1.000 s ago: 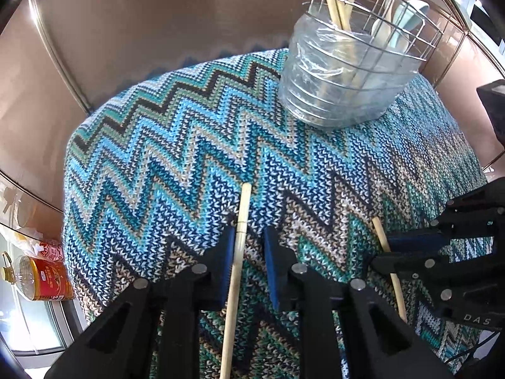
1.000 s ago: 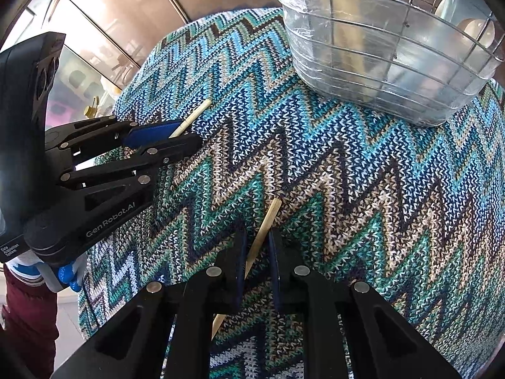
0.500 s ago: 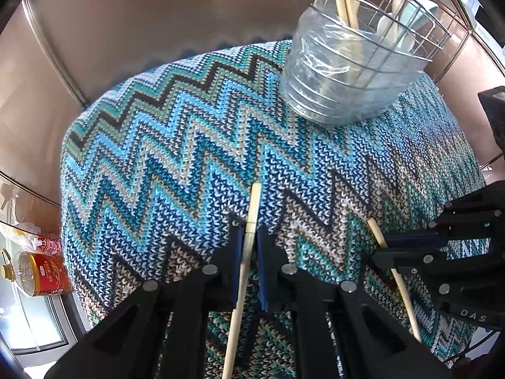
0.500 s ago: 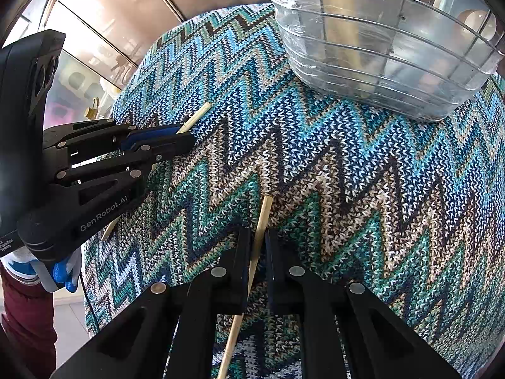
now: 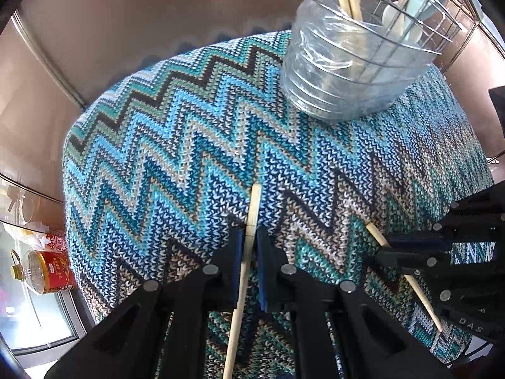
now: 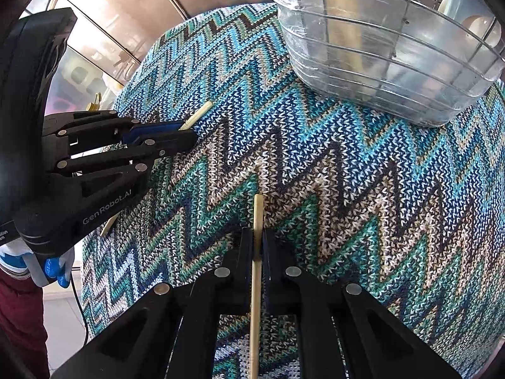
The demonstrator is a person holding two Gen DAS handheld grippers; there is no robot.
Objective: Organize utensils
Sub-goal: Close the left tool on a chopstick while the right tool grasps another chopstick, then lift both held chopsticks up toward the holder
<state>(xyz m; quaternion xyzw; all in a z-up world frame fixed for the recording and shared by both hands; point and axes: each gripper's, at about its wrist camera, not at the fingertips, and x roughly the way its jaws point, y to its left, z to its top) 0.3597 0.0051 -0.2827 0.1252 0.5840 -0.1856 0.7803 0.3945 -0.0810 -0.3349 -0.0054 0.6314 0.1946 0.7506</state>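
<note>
Gripping one pale, slim wooden chopstick [image 5: 249,243] each, seemingly bamboo.

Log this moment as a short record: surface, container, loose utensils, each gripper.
surface: zigzag knit cloth in blue and teal
container: wire basket with a clear plastic liner, at the far side of the cloth, holding chopsticks and spoons
left gripper: shut on left chopstick
right gripper: shut on right chopstick
off the cloth: red-labelled bottle at lower left in the left wrist view
</note>
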